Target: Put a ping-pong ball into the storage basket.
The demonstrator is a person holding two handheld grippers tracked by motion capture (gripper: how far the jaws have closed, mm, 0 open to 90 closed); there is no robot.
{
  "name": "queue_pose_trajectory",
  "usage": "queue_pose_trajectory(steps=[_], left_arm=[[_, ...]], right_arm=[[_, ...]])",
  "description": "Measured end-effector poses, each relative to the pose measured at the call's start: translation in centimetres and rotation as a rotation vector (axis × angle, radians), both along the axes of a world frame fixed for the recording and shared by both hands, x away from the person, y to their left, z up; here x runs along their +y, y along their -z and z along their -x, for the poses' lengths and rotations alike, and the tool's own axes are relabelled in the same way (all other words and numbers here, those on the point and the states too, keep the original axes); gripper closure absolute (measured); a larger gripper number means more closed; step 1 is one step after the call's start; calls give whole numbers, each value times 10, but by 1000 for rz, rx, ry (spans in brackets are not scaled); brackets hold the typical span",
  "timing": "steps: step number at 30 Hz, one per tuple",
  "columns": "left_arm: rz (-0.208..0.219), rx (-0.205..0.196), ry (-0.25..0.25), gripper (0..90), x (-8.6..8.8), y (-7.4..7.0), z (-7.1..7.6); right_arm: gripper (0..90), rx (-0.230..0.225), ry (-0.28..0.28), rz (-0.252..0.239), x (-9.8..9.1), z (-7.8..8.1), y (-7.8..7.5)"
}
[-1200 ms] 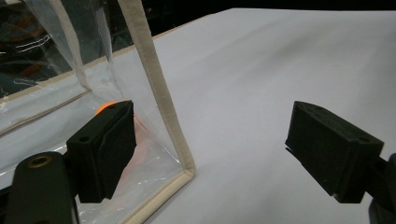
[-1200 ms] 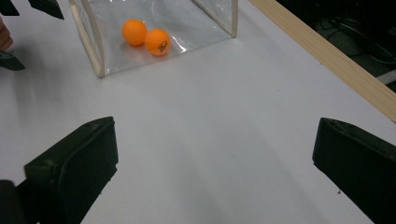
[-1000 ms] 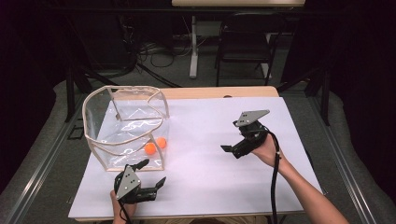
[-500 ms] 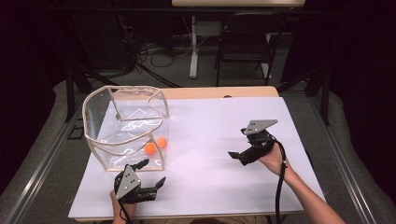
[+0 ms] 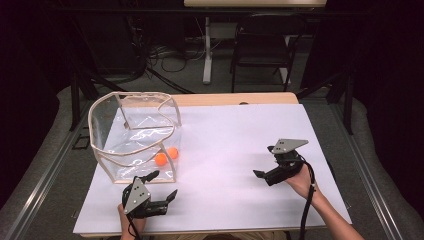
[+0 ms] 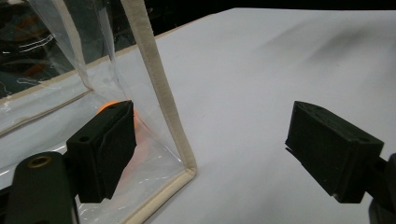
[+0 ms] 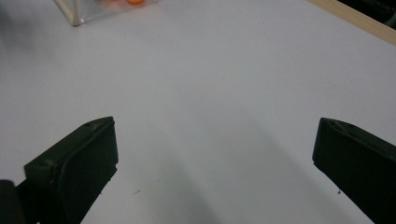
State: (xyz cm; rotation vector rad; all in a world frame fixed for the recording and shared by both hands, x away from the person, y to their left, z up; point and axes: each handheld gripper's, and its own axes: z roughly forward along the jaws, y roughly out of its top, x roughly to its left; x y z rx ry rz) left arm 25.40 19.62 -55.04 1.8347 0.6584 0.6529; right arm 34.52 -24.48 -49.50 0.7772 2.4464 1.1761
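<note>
A clear plastic bag (image 5: 135, 135) with cream edging stands open on the white table top (image 5: 225, 145) at the left. Two orange balls (image 5: 161, 159) lie inside it near its front right corner. My left gripper (image 5: 162, 186) rests open at the table's front left, just before that corner; the bag's corner seam (image 6: 163, 107) rises between its jaws and an orange ball (image 6: 109, 106) glows behind one jaw. My right gripper (image 5: 261, 174) is open at the right front, held low over bare table (image 7: 210, 93), jaws wide apart with nothing between them. The bag's corner (image 7: 84, 11) lies far ahead of it.
A wooden table edge (image 5: 235, 98) runs along the back. Beyond it stand a dark chair (image 5: 260, 47) and cables on the floor. White surface stretches between the bag and the right gripper.
My right gripper has drawn back toward the table's front right and lower. The left gripper, the bag and the balls have stayed put.
</note>
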Motion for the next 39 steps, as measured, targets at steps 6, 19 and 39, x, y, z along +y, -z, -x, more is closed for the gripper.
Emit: queue_pose_trajectory(steps=[6,19,39], left_arm=[[-1,0,0,158,0,0,0],[-6,5,4,158,-1,1,-1],[-19,22,2,157,0,3,-2]], right_arm=[[0,16,24,-3,-10,7,12],[0,9,83,-19,-29,25,32],[0,-14,113,-34,-42,45,47]])
